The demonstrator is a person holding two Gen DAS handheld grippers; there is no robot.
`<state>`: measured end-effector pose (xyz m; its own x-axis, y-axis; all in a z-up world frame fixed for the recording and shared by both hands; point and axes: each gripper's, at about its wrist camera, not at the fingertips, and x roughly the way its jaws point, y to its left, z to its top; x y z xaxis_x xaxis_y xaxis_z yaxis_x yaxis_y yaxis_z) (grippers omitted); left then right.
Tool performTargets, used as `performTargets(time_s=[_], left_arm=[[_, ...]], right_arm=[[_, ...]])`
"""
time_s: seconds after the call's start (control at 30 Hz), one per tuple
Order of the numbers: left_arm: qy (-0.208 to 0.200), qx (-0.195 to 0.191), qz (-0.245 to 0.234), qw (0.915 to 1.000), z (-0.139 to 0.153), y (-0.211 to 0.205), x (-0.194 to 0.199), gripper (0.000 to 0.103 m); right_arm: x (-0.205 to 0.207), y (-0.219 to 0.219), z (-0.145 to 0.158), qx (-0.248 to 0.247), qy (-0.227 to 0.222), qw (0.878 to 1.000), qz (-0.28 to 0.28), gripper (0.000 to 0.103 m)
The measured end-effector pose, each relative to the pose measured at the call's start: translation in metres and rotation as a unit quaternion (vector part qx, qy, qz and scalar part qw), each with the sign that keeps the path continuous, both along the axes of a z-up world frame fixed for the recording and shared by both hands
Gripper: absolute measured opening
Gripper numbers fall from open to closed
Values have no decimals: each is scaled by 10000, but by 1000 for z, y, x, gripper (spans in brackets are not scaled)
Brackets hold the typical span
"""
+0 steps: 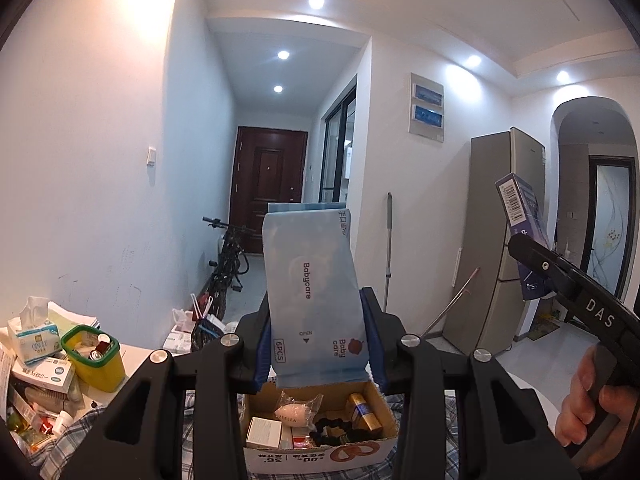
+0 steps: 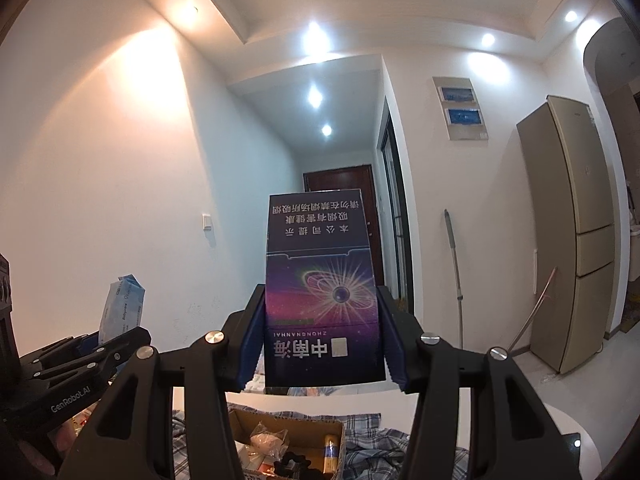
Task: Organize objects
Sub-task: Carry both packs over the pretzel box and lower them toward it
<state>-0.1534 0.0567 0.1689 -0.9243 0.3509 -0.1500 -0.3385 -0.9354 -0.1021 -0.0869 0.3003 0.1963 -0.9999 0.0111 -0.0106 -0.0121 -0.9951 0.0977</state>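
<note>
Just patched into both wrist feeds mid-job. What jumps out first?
Both grippers are raised above the table, each clamped on something: the left gripper holds a pale blue Babycare pack upright, the right gripper a dark purple Zhongnanhai box. Below them sits an open cardboard box already holding small items, on a checked cloth. Far left, a yellow tub stands amid loose clutter.

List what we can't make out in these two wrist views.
- Box contents: near part hidden by its front wall in the left view; right view cuts it off at the bottom edge behind the gripper frame.
- Wipes pack lower end: covered by the left gripper.
- Cigarette pack back face: unseen in the right view; the right gripper covers its sides.
- Clutter labels: too small, left view.
</note>
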Motion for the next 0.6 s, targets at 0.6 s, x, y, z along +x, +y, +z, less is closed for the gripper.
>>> performTargets(time_s=[0.6], left_arm=[[-1714, -811, -162, 9817, -106, 47, -104, 41]], right_arm=[[-58, 8, -29, 118, -844, 9964, 38, 50]])
